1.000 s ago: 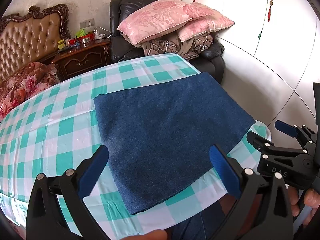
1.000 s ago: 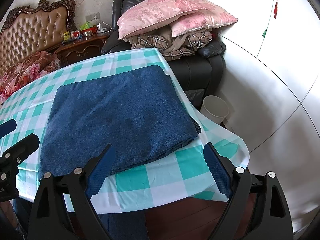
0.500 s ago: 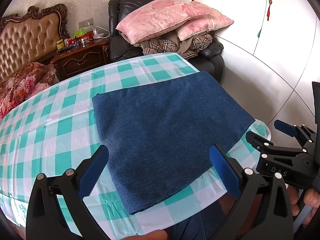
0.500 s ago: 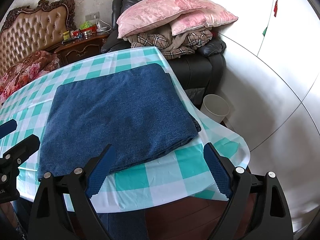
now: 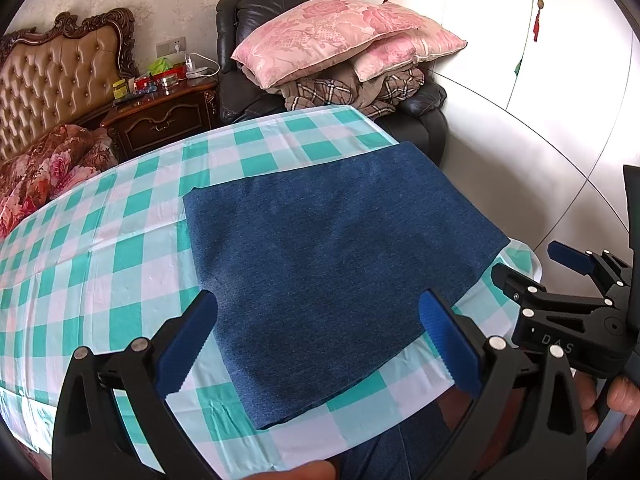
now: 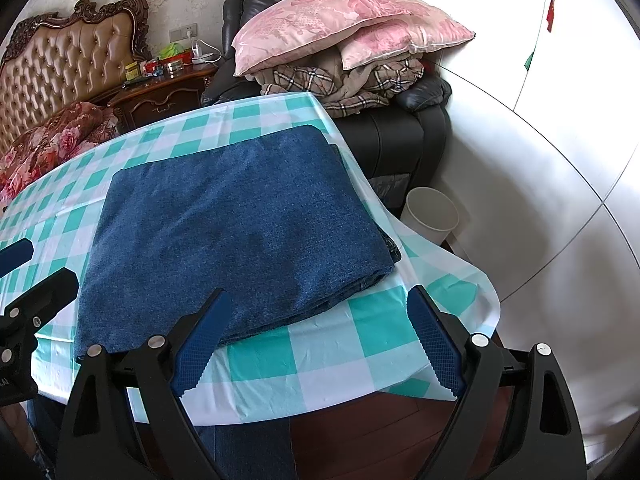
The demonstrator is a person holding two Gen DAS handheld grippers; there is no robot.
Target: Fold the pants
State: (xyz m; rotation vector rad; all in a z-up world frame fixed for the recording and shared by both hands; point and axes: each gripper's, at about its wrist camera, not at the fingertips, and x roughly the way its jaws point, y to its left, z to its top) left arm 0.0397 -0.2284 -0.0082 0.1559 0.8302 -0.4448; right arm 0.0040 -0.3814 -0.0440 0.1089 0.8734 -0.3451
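Table [image 5: 120,264], covered with a teal-and-white checked cloth, carries the work near its right-hand edge, where both claws can reach it from the person's side. Folded denim pants [image 6: 236,232] lie flat on the cloth as a compact rectangle; stacked layer edges show at the right near corner, which suggests the folding is at or near its last step, with the bundle parked square to the table edge. An armchair [image 6: 400,136] piled with pink pillows [image 6: 344,28] and a white waste bin [image 6: 432,214] stand beyond the table, well apart from the pants. Left claw [image 5: 320,344]: blue pads spread wide, gripping nothing, hovering over the near edge of the pants without evident contact. Right claw [image 6: 316,344]: likewise released and empty, poised above the bare cloth just beside the pants' near right corner.
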